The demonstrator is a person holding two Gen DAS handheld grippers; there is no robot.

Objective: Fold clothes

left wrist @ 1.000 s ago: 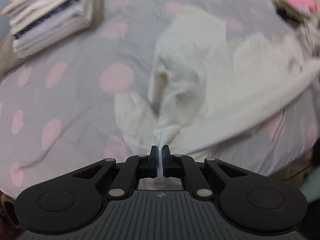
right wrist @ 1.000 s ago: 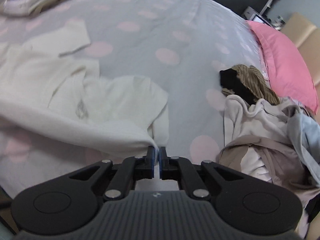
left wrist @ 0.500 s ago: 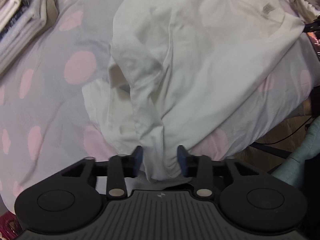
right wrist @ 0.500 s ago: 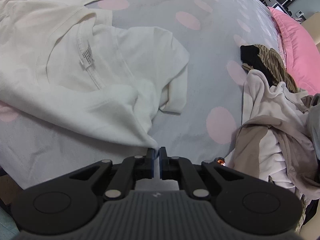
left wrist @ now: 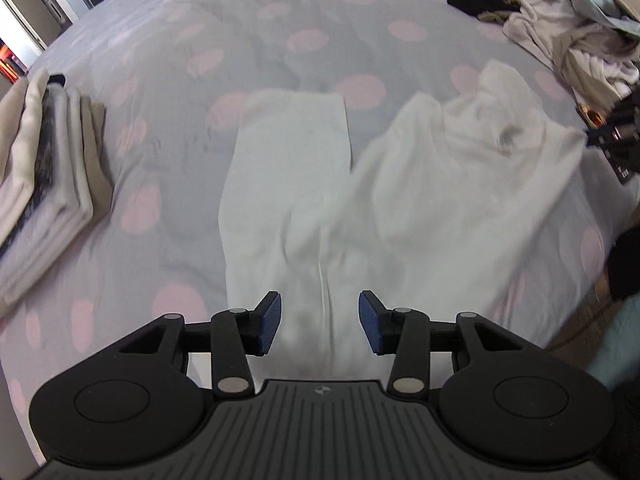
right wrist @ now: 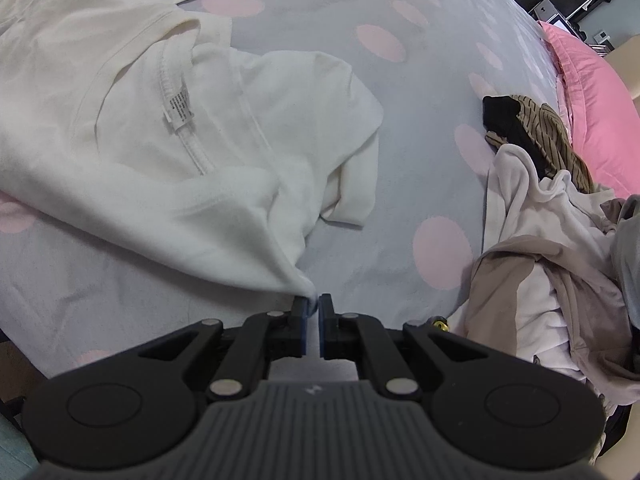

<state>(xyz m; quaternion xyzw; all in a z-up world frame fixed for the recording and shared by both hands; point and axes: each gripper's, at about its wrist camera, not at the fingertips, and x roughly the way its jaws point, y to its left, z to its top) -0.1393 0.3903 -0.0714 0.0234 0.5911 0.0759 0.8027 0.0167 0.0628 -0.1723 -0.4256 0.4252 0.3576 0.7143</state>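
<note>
White T-shirt [right wrist: 168, 132] corner (pinched) between tongs [right wrist: 314, 312]

White T-shirt [right wrist: 132, 128], spread and rumpled on the bed.
Inside-out neck label faces up; one sleeve folded toward three o'clock, hem corner bunched at six o'clock.

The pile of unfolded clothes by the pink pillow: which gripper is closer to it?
Right. The right gripper sits just beside the unfolded pile; the left gripper sees that pile far across the bed.

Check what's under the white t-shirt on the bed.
The white t-shirt lies spread on the grey bedspread with pink dots, which shows all around it. One sleeve is folded under itself. Whatever sits beneath the shirt's body is covered.
</note>
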